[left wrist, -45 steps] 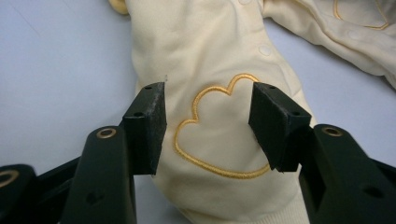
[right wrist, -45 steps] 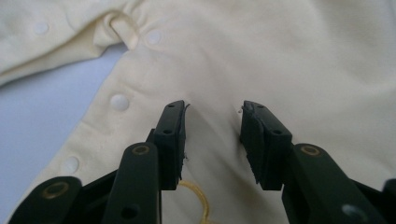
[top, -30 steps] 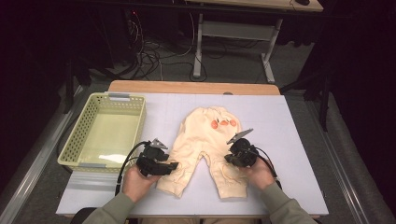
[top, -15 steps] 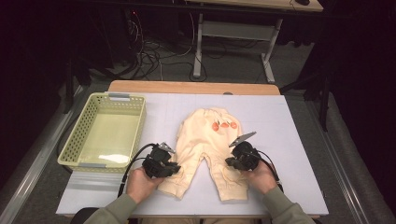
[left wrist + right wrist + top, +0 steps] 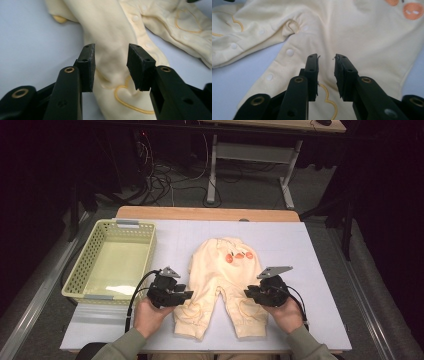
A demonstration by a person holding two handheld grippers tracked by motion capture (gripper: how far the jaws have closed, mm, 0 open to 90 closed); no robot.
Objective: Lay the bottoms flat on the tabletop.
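A pale yellow baby romper (image 5: 220,270) lies flat on the white table cover, legs toward me, with orange prints (image 5: 239,256) on its chest. My left gripper (image 5: 187,295) sits at the outer side of the romper's left leg (image 5: 110,30). Its jaws have just been opening, and in the left gripper view (image 5: 111,55) they stand apart over a ridge of fabric without pinching it. My right gripper (image 5: 248,294) is at the right leg. Its jaws have also just been opening, and they hover apart (image 5: 327,62) above the cloth near a stitched yellow outline (image 5: 328,96).
A pale green plastic basket (image 5: 150,251) stands at the left of the table, close to my left hand. The white cover (image 5: 310,265) reaches the table's right side, and a wooden edge (image 5: 207,213) runs along the back. Cables and a desk frame lie on the floor beyond.
The left gripper shifted slightly toward the romper's leg. The right hand and the romper stay much where they were.
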